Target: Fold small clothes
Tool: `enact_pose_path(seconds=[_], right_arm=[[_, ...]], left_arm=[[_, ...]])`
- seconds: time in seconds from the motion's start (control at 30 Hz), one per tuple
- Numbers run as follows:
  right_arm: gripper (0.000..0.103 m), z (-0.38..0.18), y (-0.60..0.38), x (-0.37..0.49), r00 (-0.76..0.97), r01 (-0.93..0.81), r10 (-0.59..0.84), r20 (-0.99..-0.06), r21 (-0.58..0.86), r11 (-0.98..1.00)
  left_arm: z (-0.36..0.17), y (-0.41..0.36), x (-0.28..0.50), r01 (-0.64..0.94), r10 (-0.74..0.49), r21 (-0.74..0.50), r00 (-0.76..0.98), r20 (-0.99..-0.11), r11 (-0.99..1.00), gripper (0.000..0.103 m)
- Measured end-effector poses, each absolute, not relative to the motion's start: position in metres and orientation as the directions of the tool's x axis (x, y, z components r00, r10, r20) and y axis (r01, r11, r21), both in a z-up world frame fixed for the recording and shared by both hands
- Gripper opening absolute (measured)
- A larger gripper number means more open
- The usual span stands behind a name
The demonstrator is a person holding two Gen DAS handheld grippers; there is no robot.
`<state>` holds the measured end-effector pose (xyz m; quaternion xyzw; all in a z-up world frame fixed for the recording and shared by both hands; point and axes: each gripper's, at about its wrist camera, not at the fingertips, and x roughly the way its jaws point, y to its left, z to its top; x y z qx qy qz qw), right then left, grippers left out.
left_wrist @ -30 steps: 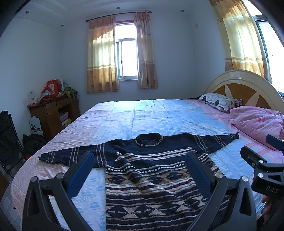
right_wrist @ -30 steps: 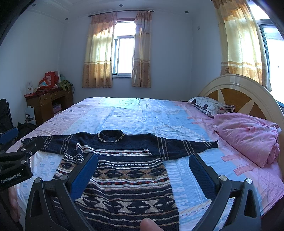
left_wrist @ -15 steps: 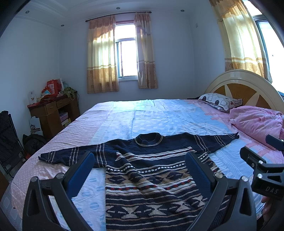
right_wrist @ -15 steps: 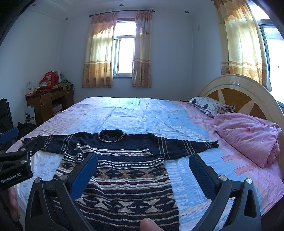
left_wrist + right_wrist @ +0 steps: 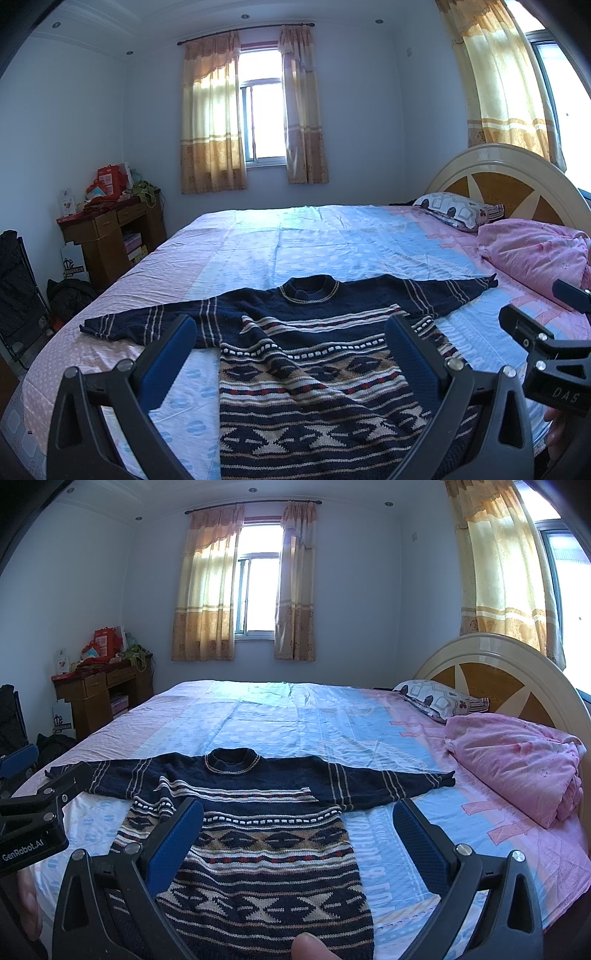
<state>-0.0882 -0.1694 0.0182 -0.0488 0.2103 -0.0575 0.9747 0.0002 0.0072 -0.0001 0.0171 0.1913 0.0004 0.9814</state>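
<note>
This is a bedroom in somebody's home. A wide bed (image 5: 295, 716) fills most of it, spread with a pink and blue sheet, and a rounded headboard (image 5: 495, 664) stands at its right end. A patterned pillow (image 5: 439, 699) and a bundled pink quilt (image 5: 517, 760) lie by the headboard. Yellow curtains (image 5: 205, 602) hang on either side of a window (image 5: 256, 594) in the far wall. In the left corner a wooden desk (image 5: 99, 690) with drawers is piled with red bags and household clutter.
</note>
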Motion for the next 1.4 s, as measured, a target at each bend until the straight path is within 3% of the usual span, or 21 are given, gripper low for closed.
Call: enact_pose_path(seconds=[1.4], right_arm=[[0.102,0.011,-0.159,-0.085,0.9,0.095,-0.142,-0.413,-0.132,0.987]], left_arm=[[-0.001,0.009,0.001,0.006,0.006,0.033,0.926,-0.378,0.999,0.103]])
